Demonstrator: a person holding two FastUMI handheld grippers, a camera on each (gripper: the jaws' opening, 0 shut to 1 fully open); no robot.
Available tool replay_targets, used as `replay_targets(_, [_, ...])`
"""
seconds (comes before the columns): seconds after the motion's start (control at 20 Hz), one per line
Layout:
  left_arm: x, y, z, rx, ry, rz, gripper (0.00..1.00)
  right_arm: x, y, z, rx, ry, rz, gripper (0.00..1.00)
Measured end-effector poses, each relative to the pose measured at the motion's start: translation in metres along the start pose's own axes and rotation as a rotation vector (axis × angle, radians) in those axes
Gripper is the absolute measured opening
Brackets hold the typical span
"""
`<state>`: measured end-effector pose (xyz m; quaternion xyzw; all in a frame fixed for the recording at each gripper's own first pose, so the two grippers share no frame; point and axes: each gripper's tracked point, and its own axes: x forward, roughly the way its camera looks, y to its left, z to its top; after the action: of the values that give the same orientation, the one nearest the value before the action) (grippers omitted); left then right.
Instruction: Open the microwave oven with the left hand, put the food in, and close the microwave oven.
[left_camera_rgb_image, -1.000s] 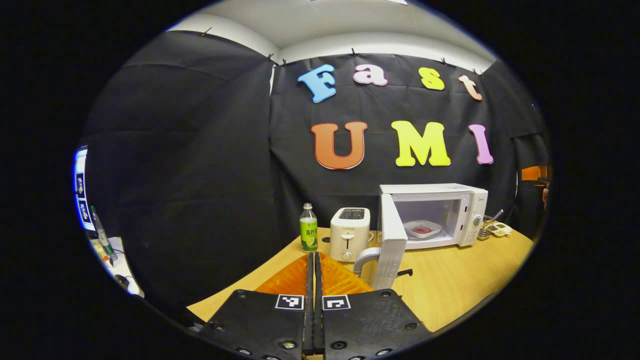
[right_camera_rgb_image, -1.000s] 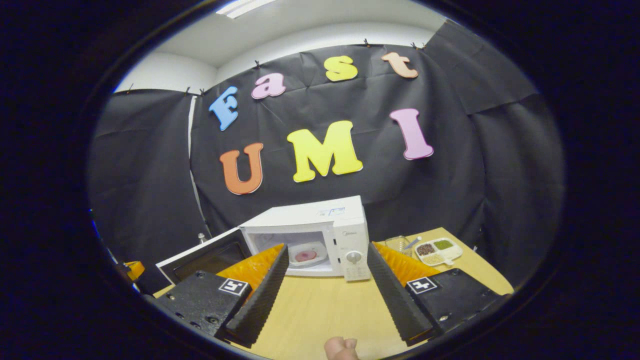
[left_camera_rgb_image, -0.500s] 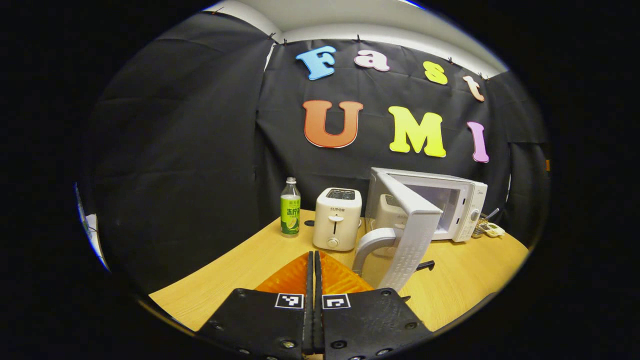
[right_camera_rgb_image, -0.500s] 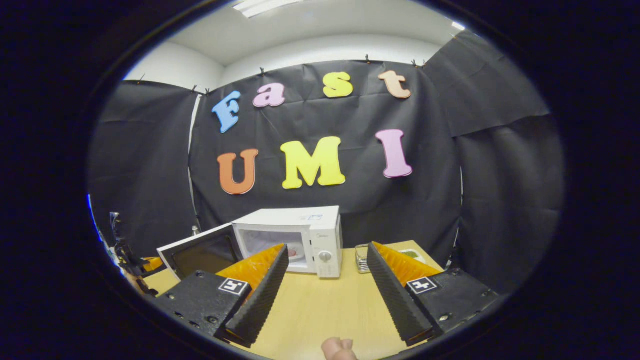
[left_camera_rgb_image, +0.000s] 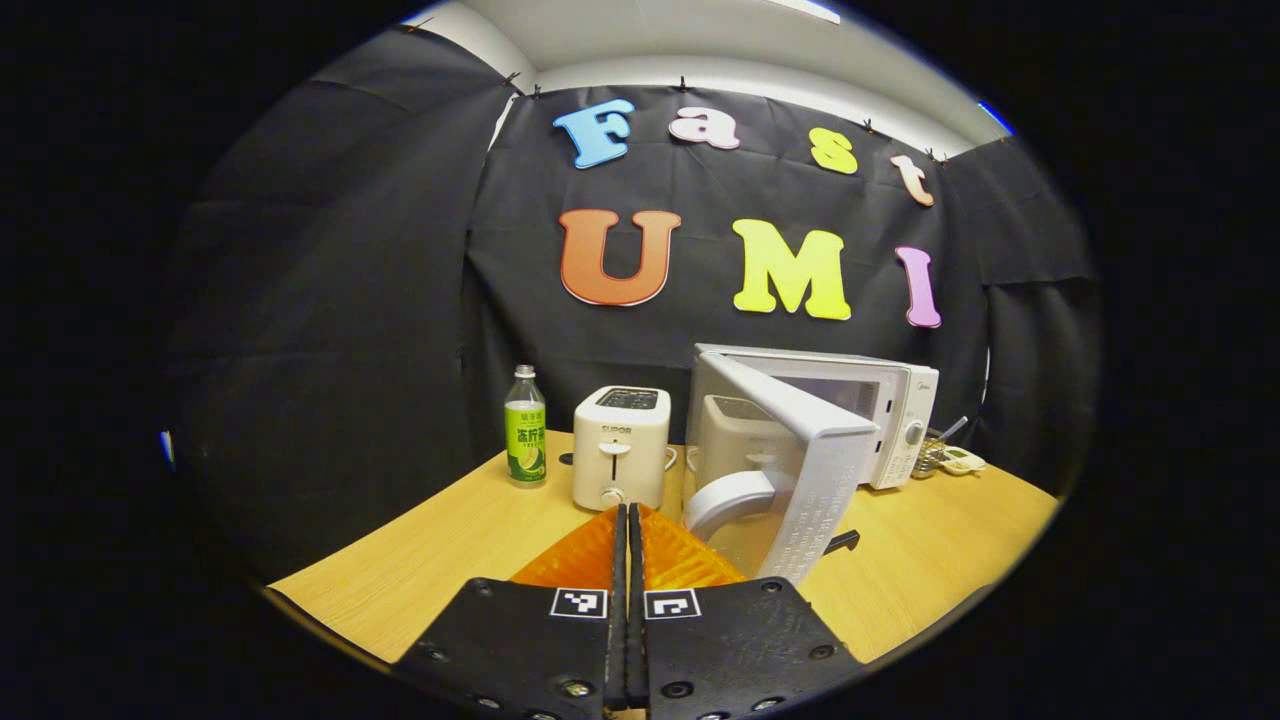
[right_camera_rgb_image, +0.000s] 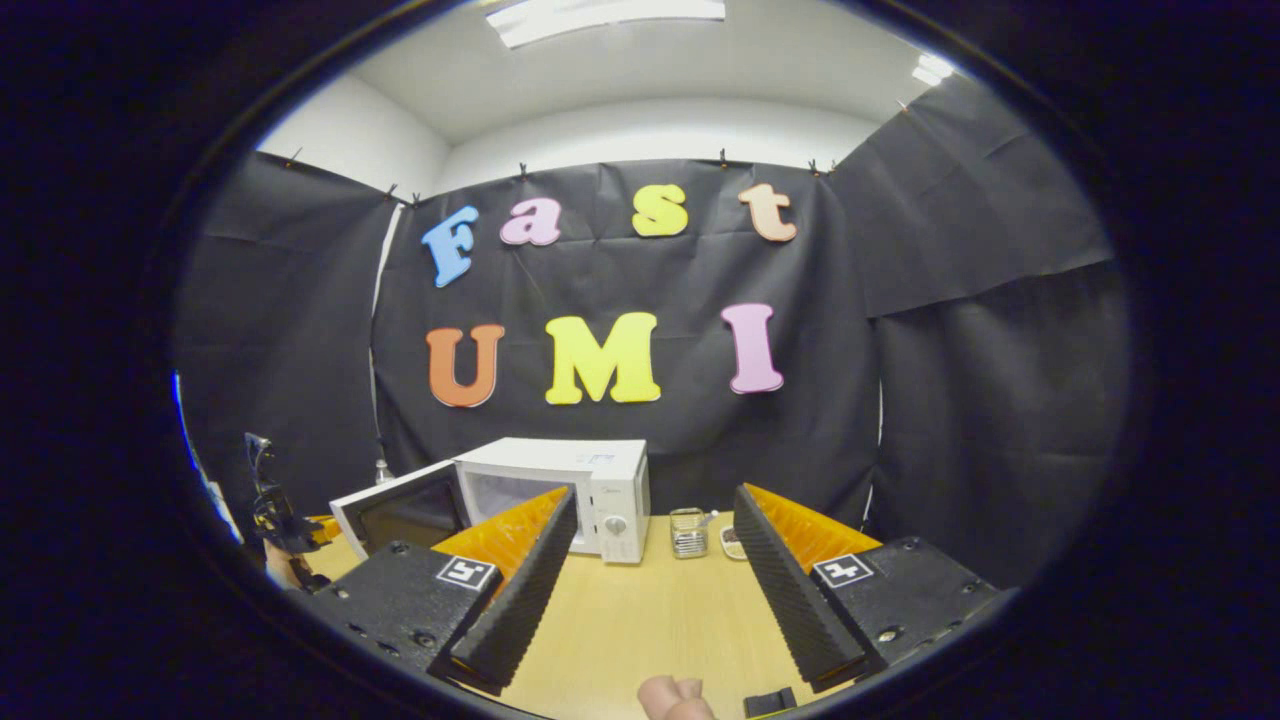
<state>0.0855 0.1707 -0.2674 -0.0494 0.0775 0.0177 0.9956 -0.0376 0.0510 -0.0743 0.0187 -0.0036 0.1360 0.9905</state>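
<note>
The white microwave (left_camera_rgb_image: 885, 400) stands at the back of the wooden table (left_camera_rgb_image: 930, 560), its door (left_camera_rgb_image: 815, 470) swung about halfway in. The door's curved handle (left_camera_rgb_image: 722, 497) sits just right of my left gripper (left_camera_rgb_image: 628, 512), which is shut with nothing between its fingers. The door hides the inside of the oven here. In the right gripper view the microwave (right_camera_rgb_image: 605, 485) is farther off, its door (right_camera_rgb_image: 400, 505) angled out to the left. My right gripper (right_camera_rgb_image: 655, 497) hangs open above the table, holding nothing.
A white toaster (left_camera_rgb_image: 620, 445) and a green-labelled bottle (left_camera_rgb_image: 525, 440) stand left of the microwave. A glass jar (right_camera_rgb_image: 687, 532) and a compartment tray (left_camera_rgb_image: 958, 460) sit to its right. A fingertip (right_camera_rgb_image: 672, 695) shows at the bottom edge.
The microwave door has swung from wide open to about half shut. My right gripper has drawn back from the oven, still open. The left gripper stays shut.
</note>
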Motion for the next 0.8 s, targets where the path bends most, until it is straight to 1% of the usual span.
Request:
replay_targets(0.05, [0.000, -0.010, -0.001, 0.001, -0.003, -0.017, 0.00, -0.008, 0.002, 0.000, -0.014, -0.002, 0.012, 1.00])
replay_targets(0.1, [-0.001, -0.020, -0.003, 0.006, 0.000, -0.035, 0.00, -0.015, 0.004, 0.001, -0.016, -0.009, 0.017, 1.00])
replay_targets(0.15, [-0.002, -0.030, -0.005, 0.015, -0.004, -0.047, 0.00, -0.022, 0.003, 0.004, -0.015, -0.018, 0.016, 0.91])
replay_targets(0.2, [0.000, -0.040, -0.006, 0.022, -0.004, -0.061, 0.00, -0.028, 0.003, 0.007, -0.013, -0.029, 0.015, 1.00])
replay_targets(0.25, [0.001, -0.049, -0.009, 0.029, 0.001, -0.075, 0.00, -0.034, 0.002, 0.007, -0.013, -0.031, 0.017, 1.00])
replay_targets(0.3, [0.004, -0.057, -0.013, 0.036, 0.003, -0.082, 0.00, -0.039, 0.001, 0.008, -0.007, -0.032, 0.018, 0.90])
replay_targets(0.35, [0.005, -0.066, -0.015, 0.035, 0.005, -0.095, 0.00, -0.044, 0.000, 0.009, -0.002, -0.034, 0.020, 0.91])
replay_targets(0.4, [0.005, -0.075, -0.016, 0.028, 0.002, -0.111, 0.00, -0.049, -0.002, 0.011, -0.003, -0.035, 0.018, 1.00])
replay_targets(0.45, [0.006, -0.085, -0.019, 0.020, 0.008, -0.134, 0.00, -0.054, -0.007, 0.012, -0.008, -0.038, 0.009, 0.91])
replay_targets(0.5, [0.007, -0.095, -0.022, 0.014, 0.010, -0.155, 0.00, -0.058, -0.010, 0.014, -0.018, -0.041, -0.001, 1.00])
replay_targets(0.55, [0.009, -0.103, -0.021, 0.012, 0.006, -0.170, 0.00, -0.063, -0.013, 0.017, -0.021, -0.054, -0.008, 1.00])
replay_targets(0.6, [0.012, -0.110, -0.022, 0.014, 0.004, -0.182, 0.00, -0.069, -0.015, 0.023, -0.017, -0.072, -0.014, 0.91])
replay_targets(0.65, [0.015, -0.116, -0.023, 0.019, 0.005, -0.188, 0.00, -0.073, -0.019, 0.025, -0.015, -0.085, -0.024, 1.00])
replay_targets(0.8, [0.026, -0.137, -0.029, 0.031, 0.015, -0.211, 0.00, -0.080, -0.027, 0.024, -0.025, -0.101, -0.047, 1.00])
